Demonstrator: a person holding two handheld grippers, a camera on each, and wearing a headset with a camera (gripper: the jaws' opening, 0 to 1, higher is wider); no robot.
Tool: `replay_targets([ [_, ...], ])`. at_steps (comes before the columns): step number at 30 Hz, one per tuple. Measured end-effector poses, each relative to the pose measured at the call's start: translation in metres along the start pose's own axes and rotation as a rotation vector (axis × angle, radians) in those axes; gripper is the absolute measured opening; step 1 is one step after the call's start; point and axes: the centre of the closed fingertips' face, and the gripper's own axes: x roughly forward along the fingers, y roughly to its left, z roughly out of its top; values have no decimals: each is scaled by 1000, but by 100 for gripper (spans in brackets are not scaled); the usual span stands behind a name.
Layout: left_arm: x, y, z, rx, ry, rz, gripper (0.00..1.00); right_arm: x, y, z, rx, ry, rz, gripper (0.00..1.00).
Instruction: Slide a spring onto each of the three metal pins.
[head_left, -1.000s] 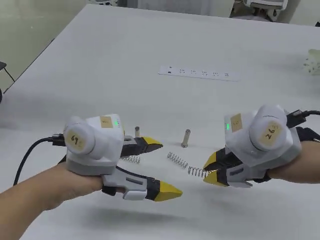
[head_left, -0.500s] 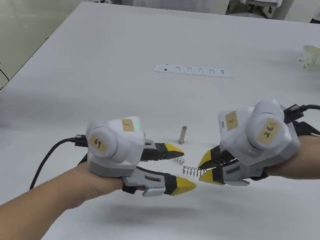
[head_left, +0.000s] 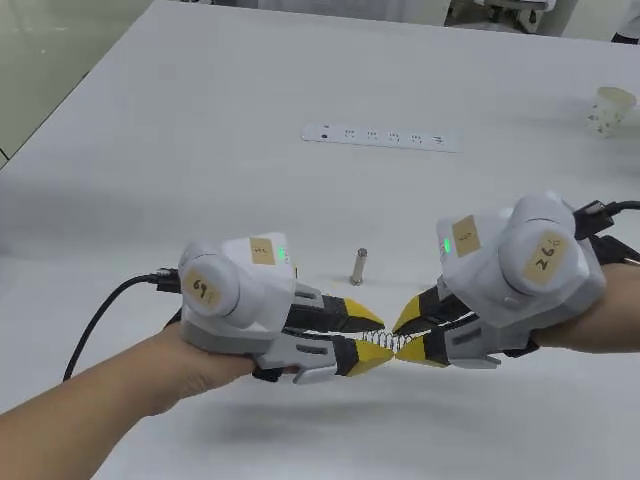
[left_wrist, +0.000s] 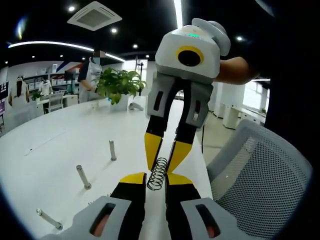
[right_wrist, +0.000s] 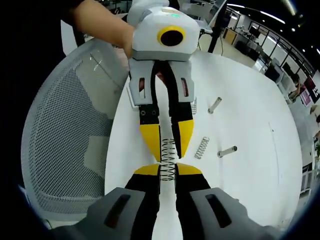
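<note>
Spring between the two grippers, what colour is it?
Silvery bare metal; the spring shows best in the right gripper view.

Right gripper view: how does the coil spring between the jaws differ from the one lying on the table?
The held metal coil spring is off the white table, clamped at its ends by the left gripper and right gripper; the loose coil spring lies flat, untouched, beside a metal pin. Both are bare wire coils, neither on a pin.
</note>
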Motion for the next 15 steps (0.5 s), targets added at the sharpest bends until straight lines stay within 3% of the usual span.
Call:
replay_targets([
  [15, 2, -8, 1, 47, 8, -18, 3, -2, 3, -3, 26, -27, 1, 9],
])
